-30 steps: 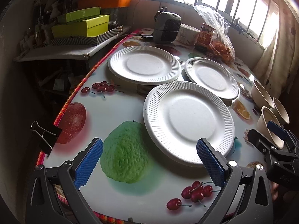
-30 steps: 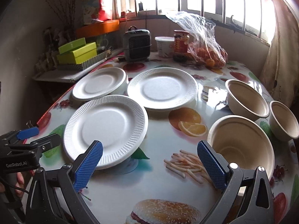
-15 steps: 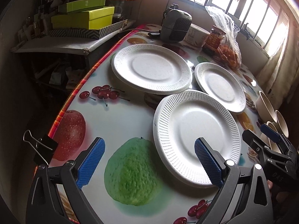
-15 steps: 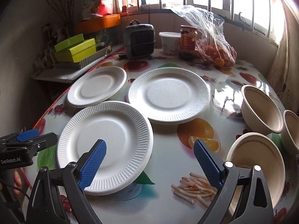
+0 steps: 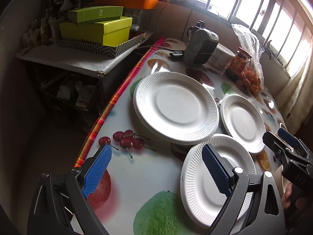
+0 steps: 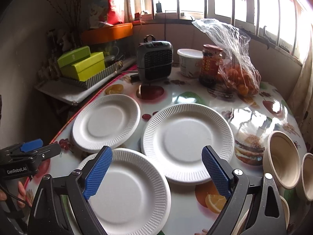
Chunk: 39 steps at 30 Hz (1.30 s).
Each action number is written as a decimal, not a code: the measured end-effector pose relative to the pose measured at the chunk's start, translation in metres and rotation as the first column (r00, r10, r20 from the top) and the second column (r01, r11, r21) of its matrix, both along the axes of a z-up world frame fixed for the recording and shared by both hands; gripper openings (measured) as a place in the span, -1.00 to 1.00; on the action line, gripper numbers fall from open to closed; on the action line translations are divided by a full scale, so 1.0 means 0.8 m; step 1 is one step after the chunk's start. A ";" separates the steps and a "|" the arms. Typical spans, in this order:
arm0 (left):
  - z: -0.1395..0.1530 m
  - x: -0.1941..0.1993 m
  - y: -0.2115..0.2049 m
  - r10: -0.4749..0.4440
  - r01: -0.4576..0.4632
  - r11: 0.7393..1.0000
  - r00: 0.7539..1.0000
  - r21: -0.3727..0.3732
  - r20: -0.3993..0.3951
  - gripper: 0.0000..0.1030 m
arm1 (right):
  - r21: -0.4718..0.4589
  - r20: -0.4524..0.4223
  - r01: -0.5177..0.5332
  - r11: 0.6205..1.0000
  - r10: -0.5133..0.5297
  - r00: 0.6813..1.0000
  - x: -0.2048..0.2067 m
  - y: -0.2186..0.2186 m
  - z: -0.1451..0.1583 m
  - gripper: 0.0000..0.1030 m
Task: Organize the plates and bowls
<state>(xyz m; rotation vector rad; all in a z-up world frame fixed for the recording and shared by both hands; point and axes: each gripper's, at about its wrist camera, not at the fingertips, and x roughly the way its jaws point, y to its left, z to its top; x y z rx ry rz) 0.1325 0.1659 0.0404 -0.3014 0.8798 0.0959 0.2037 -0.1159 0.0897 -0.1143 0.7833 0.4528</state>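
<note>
Currently the left gripper (image 5: 156,168) sits at lower centre of its view, jaws spread wide with nothing between them, having just been closing slightly; bare tablecloth (image 5: 137,176) lies between its blue pads. Rightward, three white paper plates: far-left plate (image 6: 106,122), near plate (image 6: 127,192), centre plate (image 6: 187,143), rims overlapping or touching. The right gripper (image 6: 156,173), lower centre of its view, is likewise wide apart and holding nothing, jaws just closing a little, over the near and centre plates. At far right, tan bowls (image 6: 281,162) stand side by side near the table edge.
</note>
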 end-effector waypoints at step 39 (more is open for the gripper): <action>-0.045 0.101 0.061 0.024 -0.038 0.992 0.993 -0.120 -0.113 0.11 | 0.018 -0.245 -0.240 0.971 0.237 0.940 0.159 0.107 -0.075 -0.28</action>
